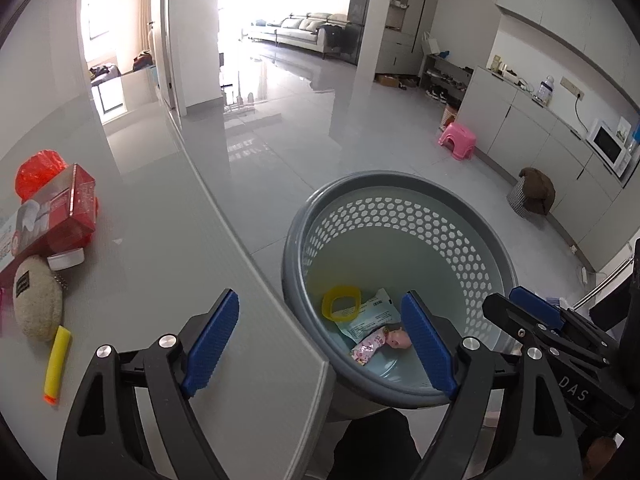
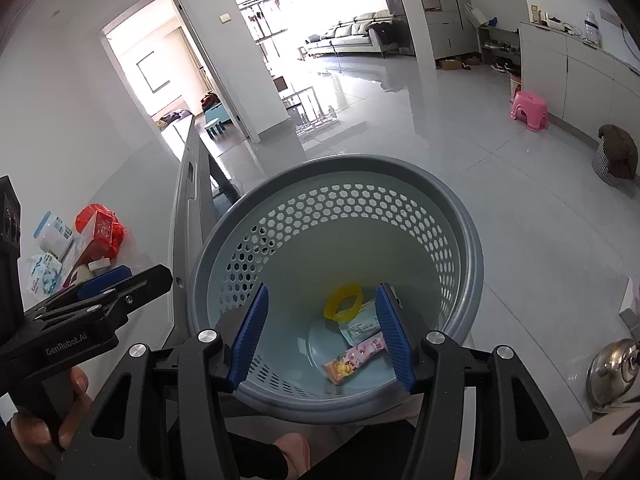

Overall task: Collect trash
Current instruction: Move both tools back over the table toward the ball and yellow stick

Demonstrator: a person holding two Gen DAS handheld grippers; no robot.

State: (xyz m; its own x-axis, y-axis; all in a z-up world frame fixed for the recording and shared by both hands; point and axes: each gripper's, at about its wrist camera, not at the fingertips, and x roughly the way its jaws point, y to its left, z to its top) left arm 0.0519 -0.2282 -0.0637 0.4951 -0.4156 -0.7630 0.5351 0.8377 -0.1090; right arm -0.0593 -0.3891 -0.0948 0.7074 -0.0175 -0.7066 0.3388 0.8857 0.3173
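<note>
The grey perforated trash basket (image 2: 460,240) beside the desk (image 1: 168,264) holds a yellow ring (image 2: 343,301), a pale packet (image 2: 358,326) and a pink wrapper (image 2: 356,358). Both the left claw (image 1: 320,344) and the right claw (image 2: 325,338) hang above it, spread wide and empty.

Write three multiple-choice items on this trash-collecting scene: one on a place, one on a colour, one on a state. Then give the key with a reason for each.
1. Where does the yellow ring lie?
A. On the table
B. At the bottom of the basket
C. On the pink stool

2. What colour is the foam dart on the table?
A. Yellow with an orange tip
B. Green
C. White

3. How do the jaws of the left gripper stand?
A. Shut on a wrapper
B. Shut on the ring
C. Open, holding nothing

Key: B, the ring rests beside the wrappers inside the basket; A, its body is yellow and its end orange; C, the blue pads stand wide apart with nothing between them.
</note>
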